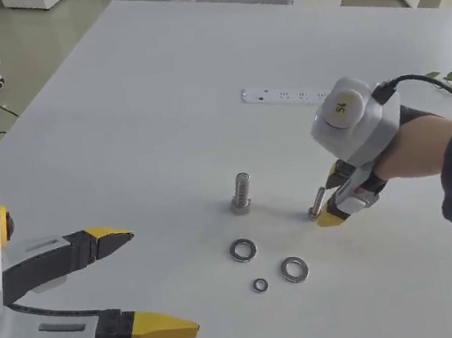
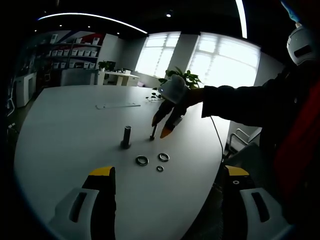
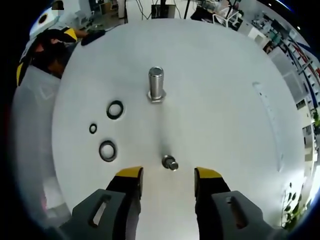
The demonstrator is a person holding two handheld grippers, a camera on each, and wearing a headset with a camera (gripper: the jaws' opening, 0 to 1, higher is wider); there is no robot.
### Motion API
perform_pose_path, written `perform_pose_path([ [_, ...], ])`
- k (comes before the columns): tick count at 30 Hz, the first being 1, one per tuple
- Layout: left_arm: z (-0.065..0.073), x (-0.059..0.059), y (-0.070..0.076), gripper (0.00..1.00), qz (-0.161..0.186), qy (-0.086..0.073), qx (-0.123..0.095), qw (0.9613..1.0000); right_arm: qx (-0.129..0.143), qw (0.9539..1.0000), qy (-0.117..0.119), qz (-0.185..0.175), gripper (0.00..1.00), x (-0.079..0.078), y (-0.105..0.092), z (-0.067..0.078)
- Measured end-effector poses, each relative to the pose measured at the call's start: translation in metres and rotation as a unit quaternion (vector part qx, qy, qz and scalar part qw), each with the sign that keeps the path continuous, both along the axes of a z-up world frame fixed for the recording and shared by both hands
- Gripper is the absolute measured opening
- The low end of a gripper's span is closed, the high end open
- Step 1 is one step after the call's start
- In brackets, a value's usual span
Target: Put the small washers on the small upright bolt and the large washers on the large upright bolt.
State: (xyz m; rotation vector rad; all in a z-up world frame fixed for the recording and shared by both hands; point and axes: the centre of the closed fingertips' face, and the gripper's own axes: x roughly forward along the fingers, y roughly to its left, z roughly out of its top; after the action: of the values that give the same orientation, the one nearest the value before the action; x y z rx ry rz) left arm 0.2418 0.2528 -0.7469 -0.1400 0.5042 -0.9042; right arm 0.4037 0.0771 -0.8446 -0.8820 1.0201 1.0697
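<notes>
Fingers [image 3: 131,176] of the right gripper [image 3: 167,177] stand apart, empty, small bolt [image 3: 170,162] just ahead of the tips. Left gripper [image 1: 159,282] wide, empty, lower left. Large bolt [image 1: 242,193] upright mid-frame. Below it, large washer [image 1: 242,250], second large washer [image 1: 294,269], small washer [image 1: 260,284] flat on table [image 1: 118,108].

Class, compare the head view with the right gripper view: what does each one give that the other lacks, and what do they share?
Head view: the person's hand holding the right gripper, seen from outside and above. Right gripper view: a look along that gripper's open jaws, with the small bolt seen nearly end-on just ahead of the gap. Shared: the small bolt, the large bolt, two large washers and one small washer lying loose on the white table, and the open left gripper.
</notes>
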Motion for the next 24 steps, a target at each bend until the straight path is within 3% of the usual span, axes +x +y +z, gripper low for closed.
perform_pose_path([
  [14,0.002,-0.001,-0.004,0.88,-0.005,-0.005,-0.001,1.0000,0.005,0.9998,-0.007,-0.015,0.47,-0.009,-0.014,0.010],
  [24,0.004,-0.001,-0.007,0.88,-0.011,-0.009,-0.001,0.9999,0.015,0.9995,-0.008,-0.027,0.50,-0.024,-0.022,0.016],
])
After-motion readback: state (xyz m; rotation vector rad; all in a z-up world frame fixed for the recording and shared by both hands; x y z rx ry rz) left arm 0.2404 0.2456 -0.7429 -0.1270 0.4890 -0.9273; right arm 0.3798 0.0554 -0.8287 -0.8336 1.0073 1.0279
